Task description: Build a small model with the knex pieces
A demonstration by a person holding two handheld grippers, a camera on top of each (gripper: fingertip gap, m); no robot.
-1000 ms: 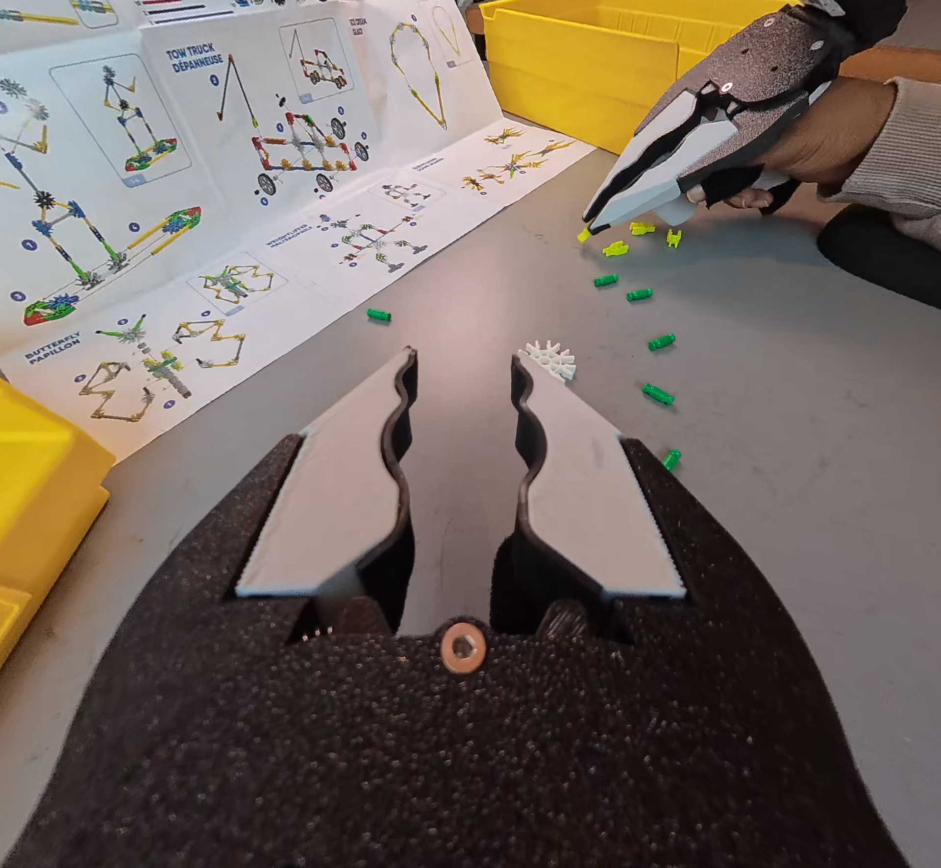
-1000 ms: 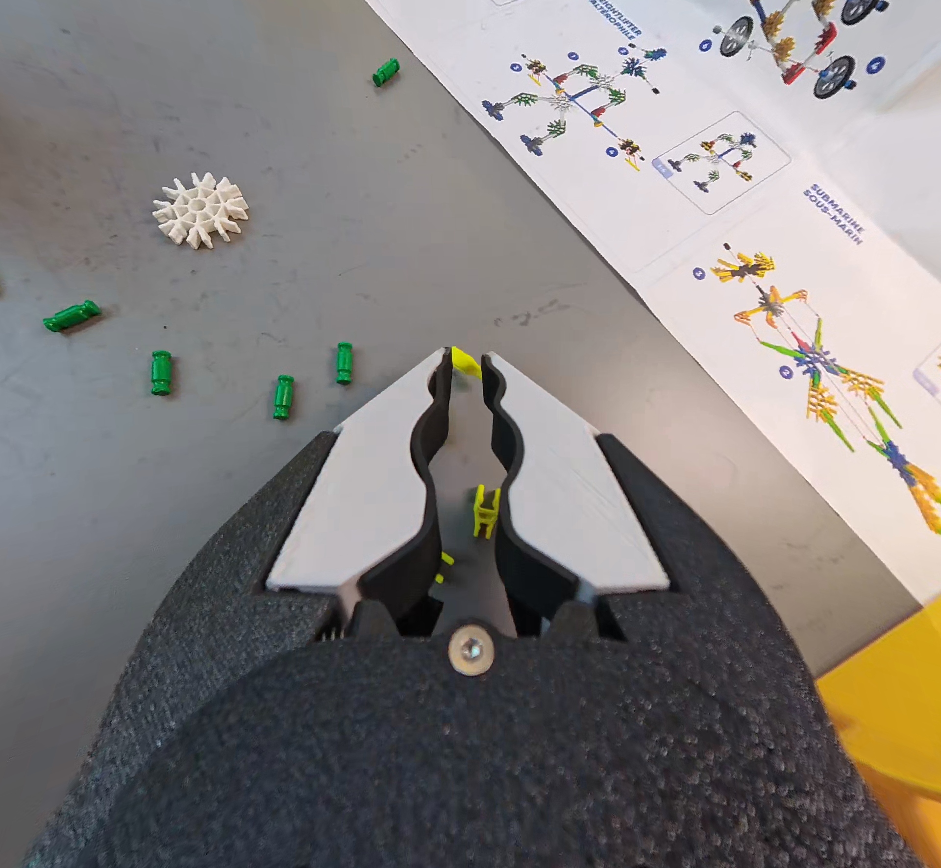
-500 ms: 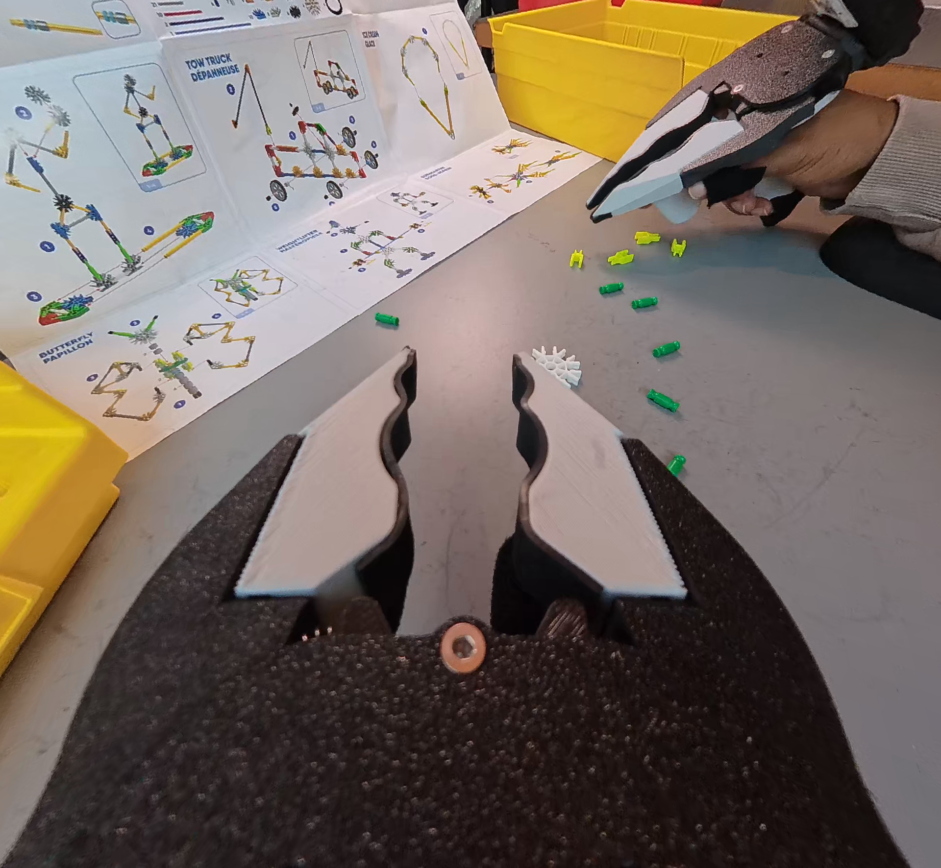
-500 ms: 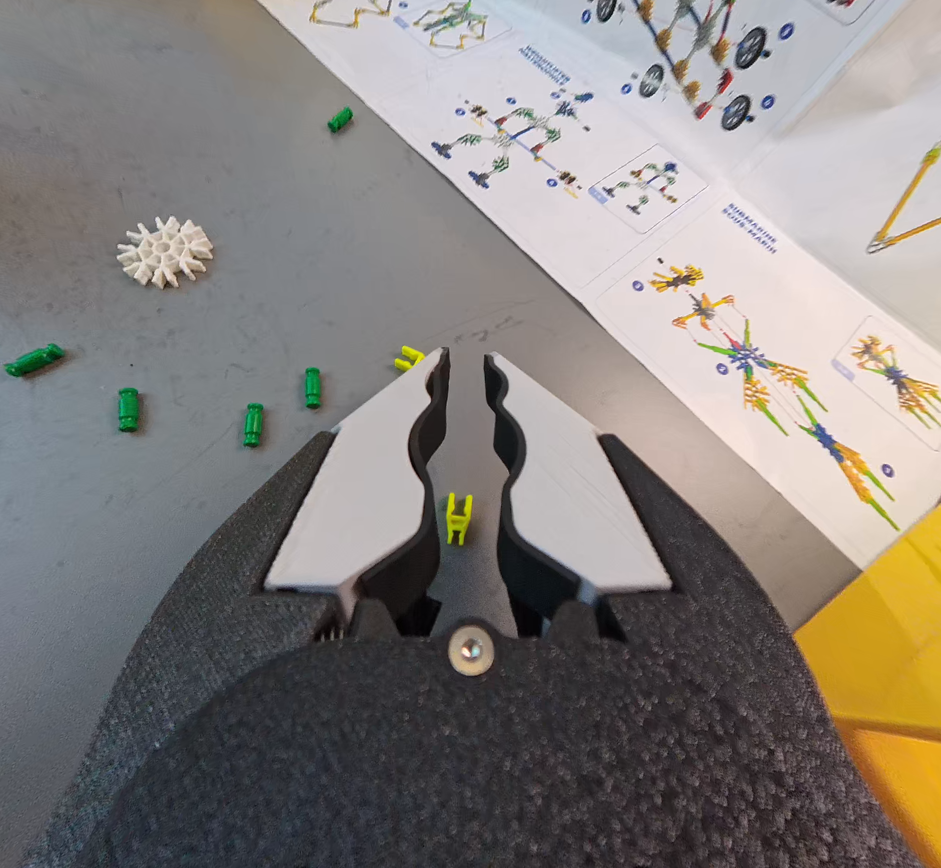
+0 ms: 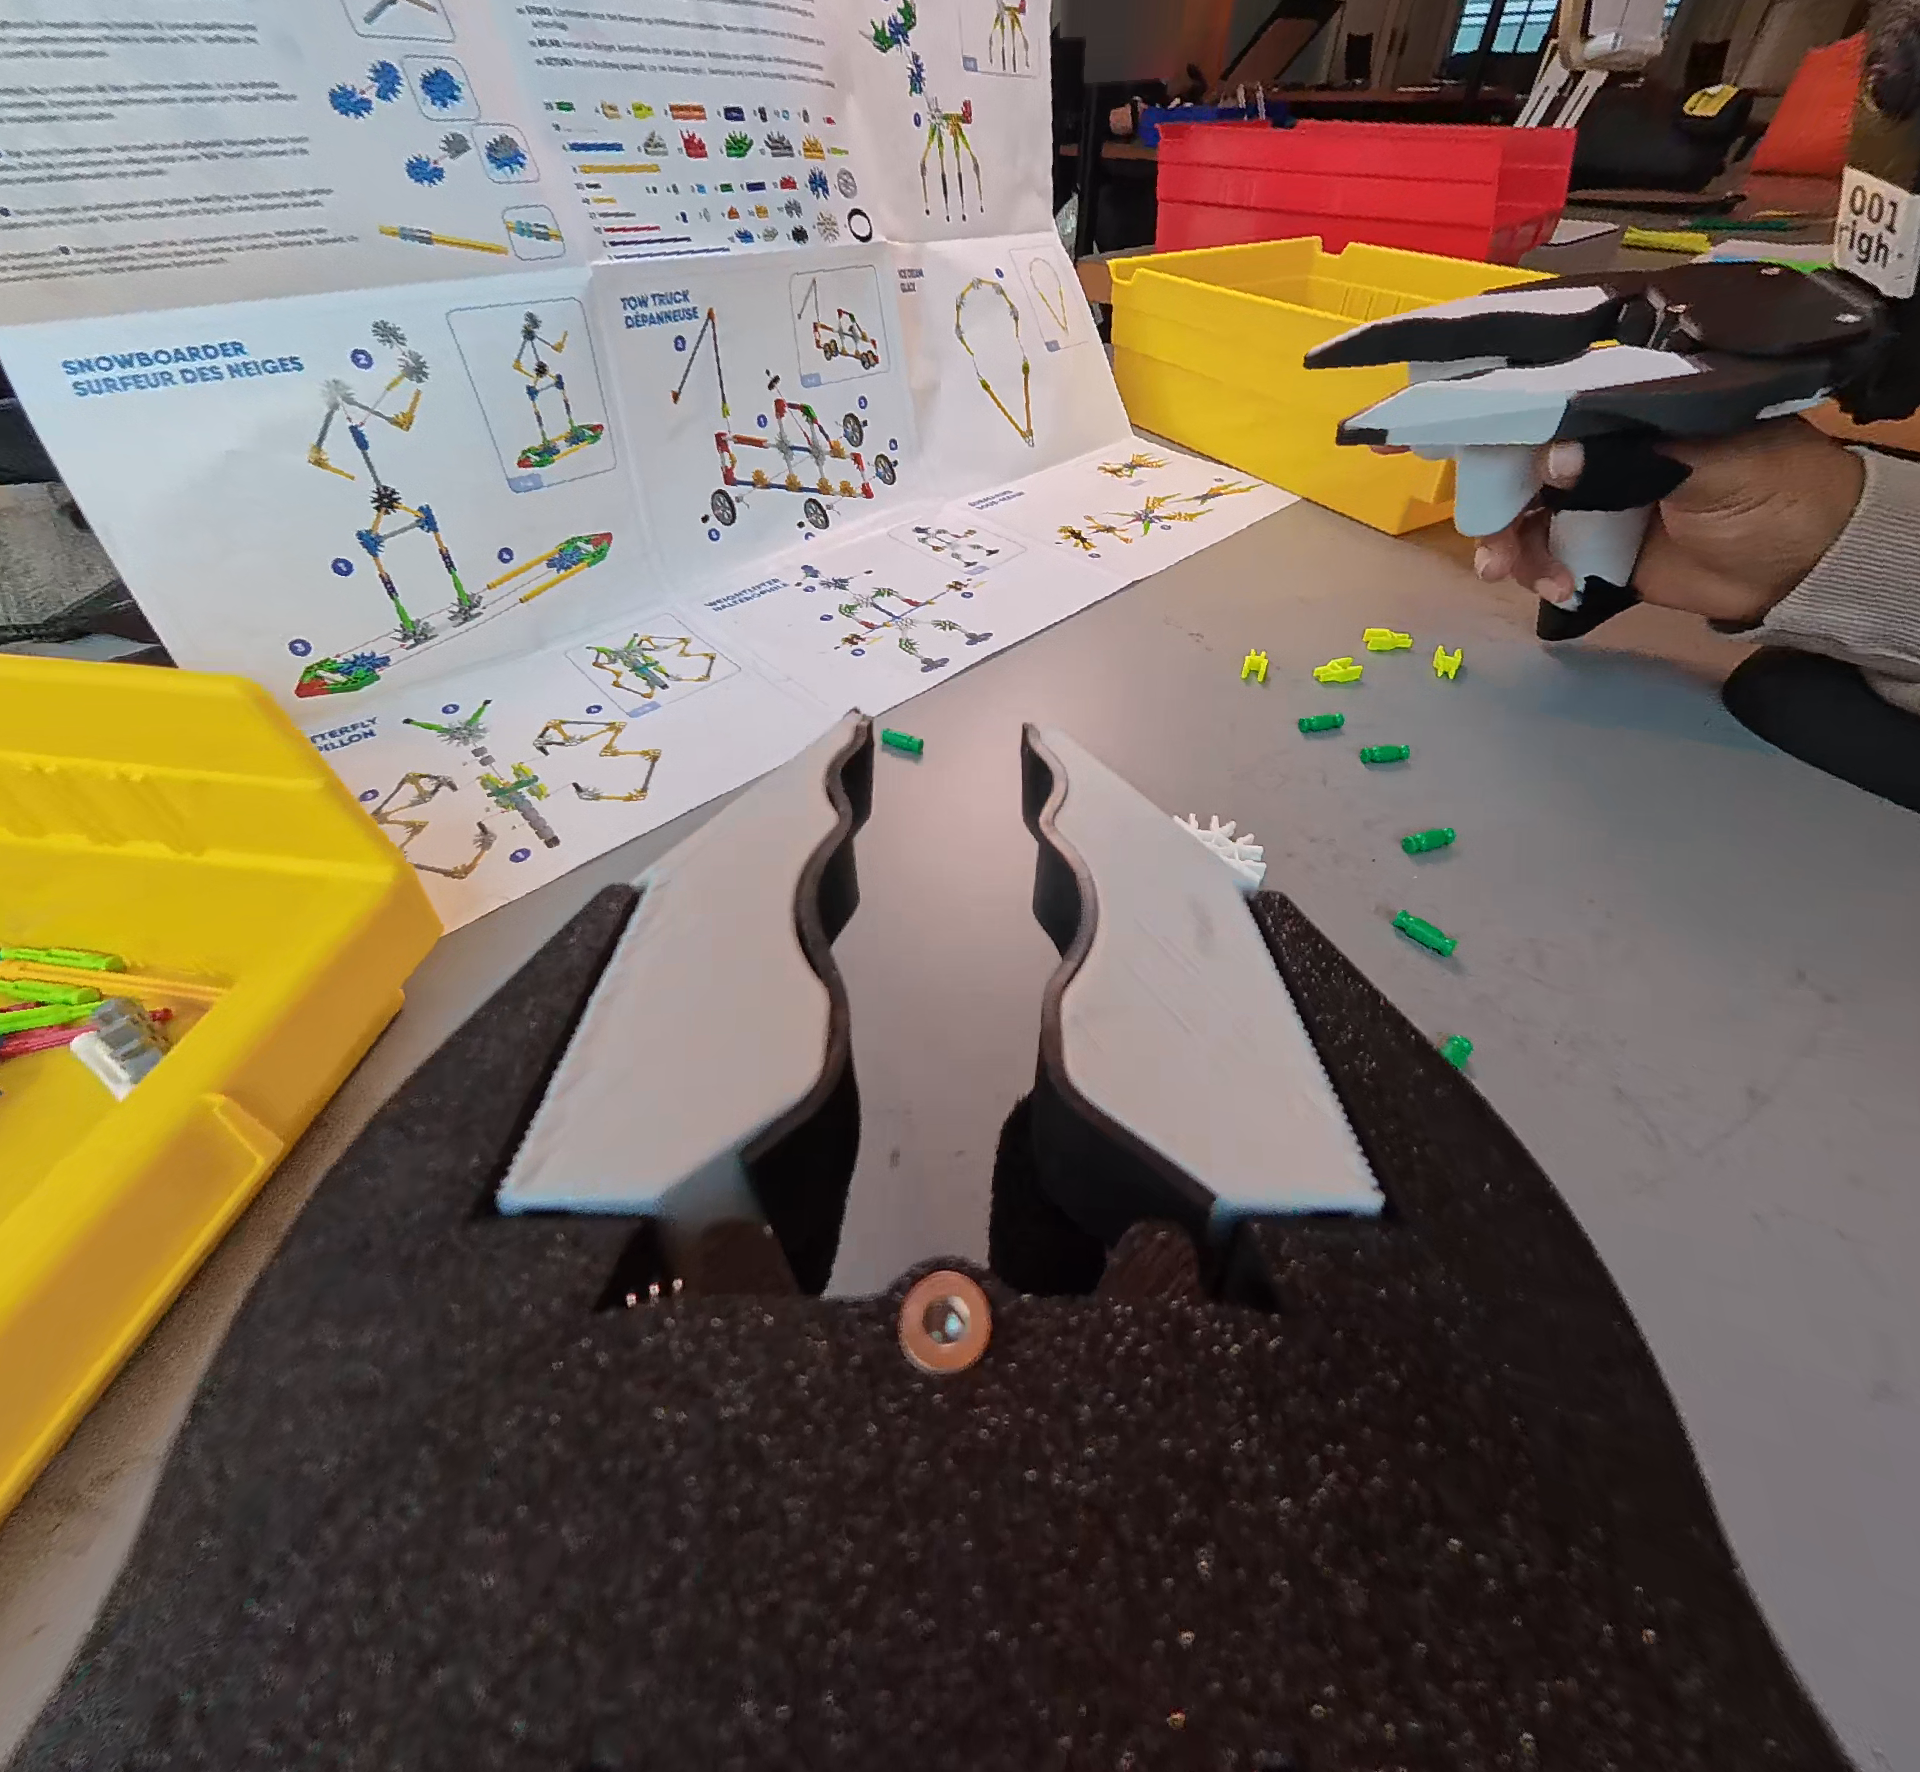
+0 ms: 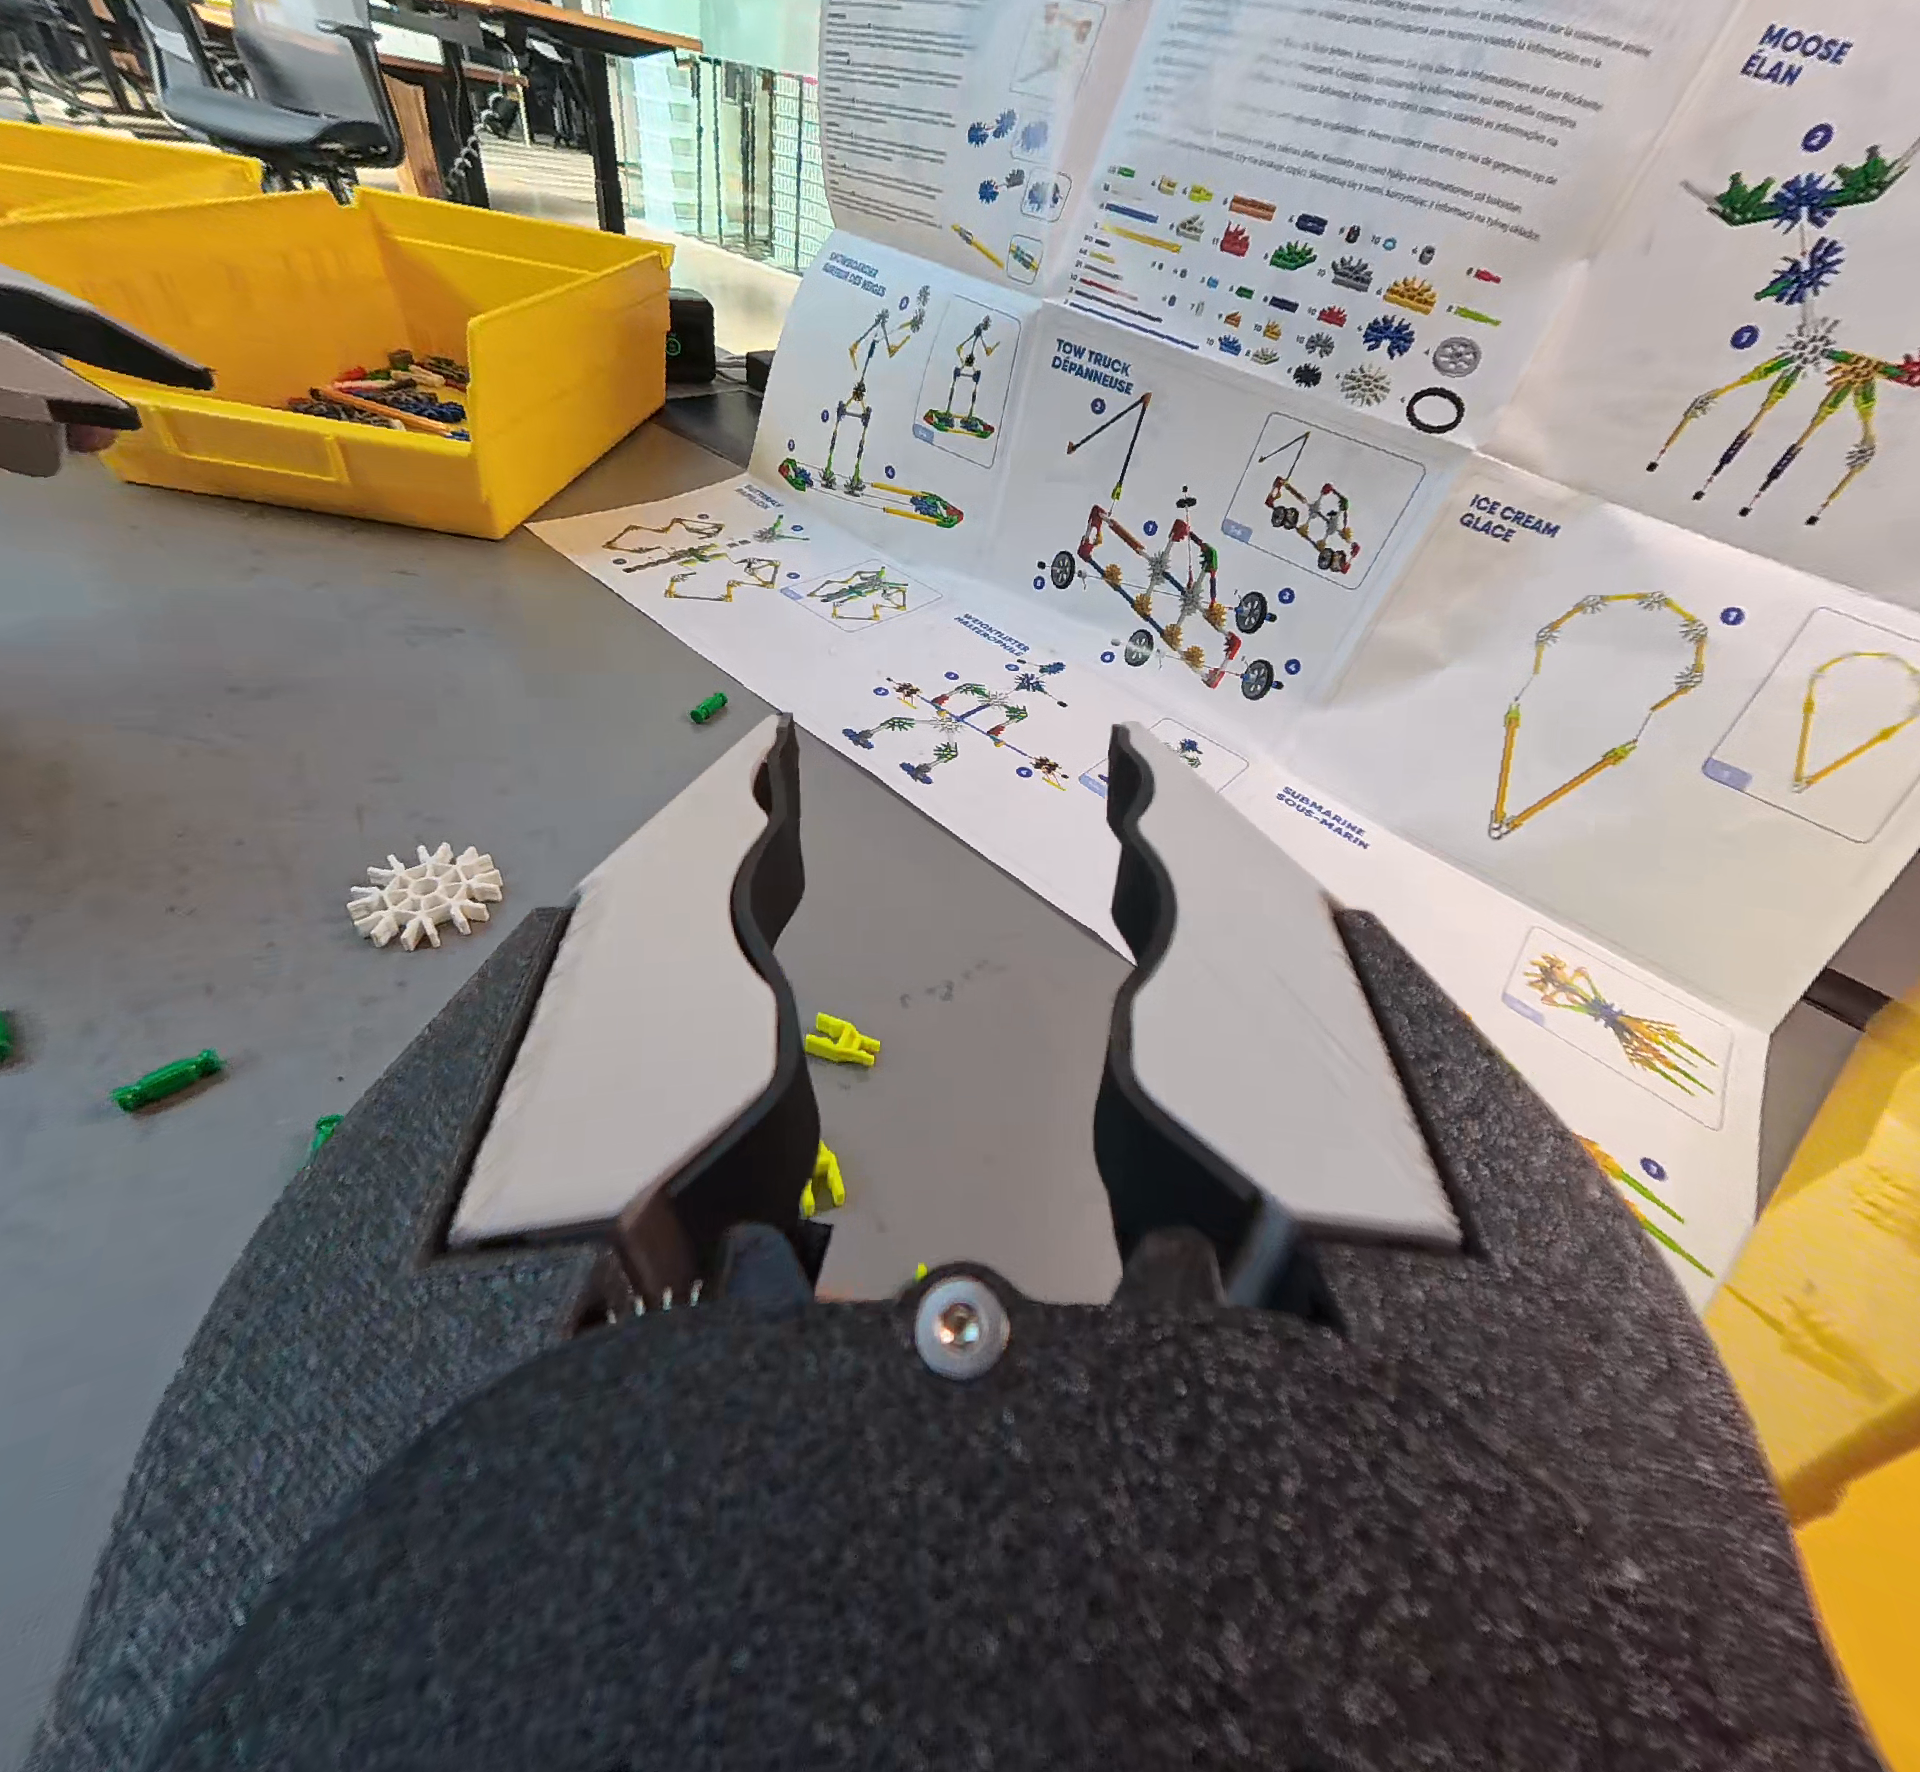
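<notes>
Left wrist view: my left gripper [image 5: 943,733] gapes empty over matte grey table [image 5: 1558,1151]; ribbed white snowflake connector [image 5: 1221,841] just beside its right finger.
Right wrist view: my right gripper [image 6: 951,735] wide, empty, above lime clip pieces [image 6: 842,1040]; glossy folded instruction sheet [image 6: 1351,475] ahead.

A folded instruction sheet [image 5: 644,434] stands propped behind my grey table [image 5: 1621,1151], flanked by yellow bins [image 6: 343,372], one holding mixed rods. Small green connectors [image 5: 1423,933], yellow clips [image 5: 1335,671] and a white snowflake connector [image 6: 426,894] lie scattered across the tabletop, red bins [image 5: 1351,179] stacked beyond
</notes>
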